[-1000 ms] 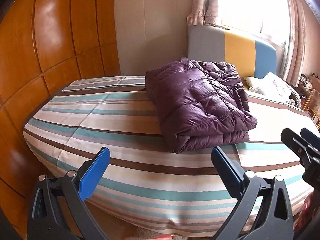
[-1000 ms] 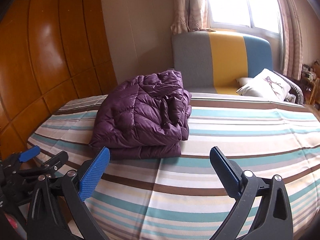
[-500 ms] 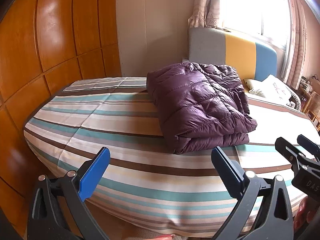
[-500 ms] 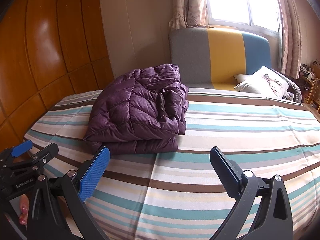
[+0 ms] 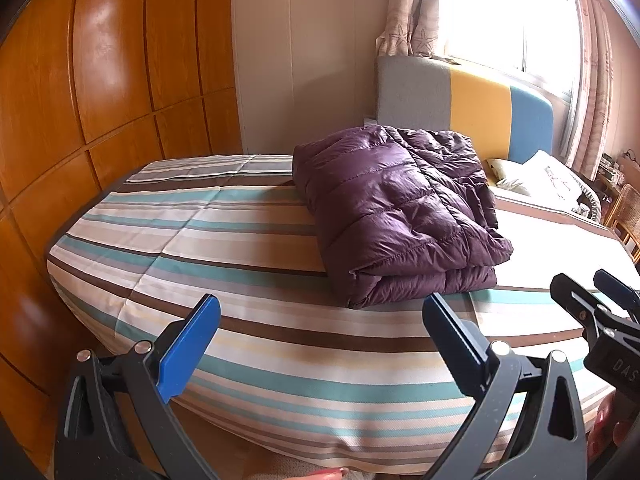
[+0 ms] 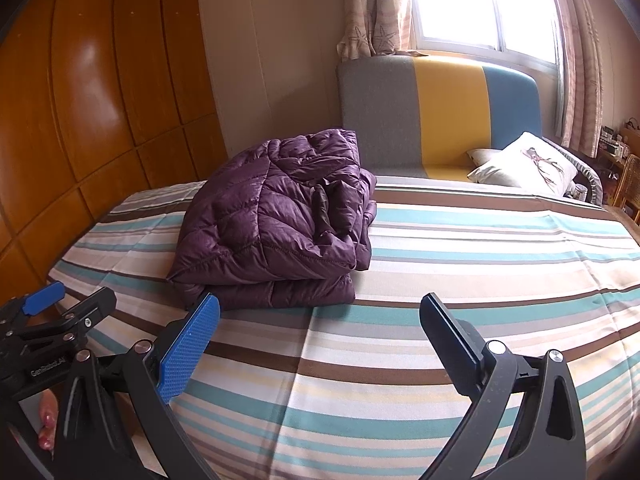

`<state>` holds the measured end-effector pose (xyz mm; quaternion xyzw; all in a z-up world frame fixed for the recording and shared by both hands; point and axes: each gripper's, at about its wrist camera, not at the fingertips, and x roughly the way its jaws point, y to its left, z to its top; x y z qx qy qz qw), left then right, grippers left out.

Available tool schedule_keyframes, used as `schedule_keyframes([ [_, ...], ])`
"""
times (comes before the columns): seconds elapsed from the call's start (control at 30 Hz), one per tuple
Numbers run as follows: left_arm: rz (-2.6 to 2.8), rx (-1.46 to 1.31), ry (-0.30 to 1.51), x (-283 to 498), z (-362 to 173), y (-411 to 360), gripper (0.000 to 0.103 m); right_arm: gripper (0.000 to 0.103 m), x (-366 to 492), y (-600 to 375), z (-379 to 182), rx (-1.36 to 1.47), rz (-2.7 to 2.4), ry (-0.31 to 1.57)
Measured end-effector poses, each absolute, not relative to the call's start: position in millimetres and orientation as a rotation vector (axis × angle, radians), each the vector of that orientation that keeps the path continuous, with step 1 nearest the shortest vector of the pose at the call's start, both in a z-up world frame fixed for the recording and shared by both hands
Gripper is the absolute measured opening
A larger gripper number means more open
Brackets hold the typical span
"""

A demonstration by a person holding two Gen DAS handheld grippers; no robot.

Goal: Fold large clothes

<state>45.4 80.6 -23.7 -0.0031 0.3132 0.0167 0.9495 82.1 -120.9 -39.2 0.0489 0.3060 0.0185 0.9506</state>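
Looking across the striped bed, I have it filling the lower half of both views, its near edge just under my fingers and the grey, yellow and blue headboard at the far end. On it lies the purple down jacket, already folded into a thick stack, resting flat and apart from both of my tools. From my left gripper the bundle sits at about one o'clock, its long axis running from near right to far left, folded edge toward me. From my right gripper it sits at about eleven o'clock, with the near corner just beyond my left fingertip. So the jacket lies between my two hands, and I judge neither clearly nearer. Both grippers are spread wide with nothing between their blue pads. I judge the folding essentially finished; any further move would be a reach straight ahead and inward from either side.
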Motion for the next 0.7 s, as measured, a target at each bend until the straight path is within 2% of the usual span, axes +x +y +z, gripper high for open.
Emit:
schedule_keyframes([
  [0.7,0.027,-0.008,0.65,44.8,-23.4,79.9,0.101,0.1,84.9,-119.9,-41.6,0.102,0.04,0.637],
])
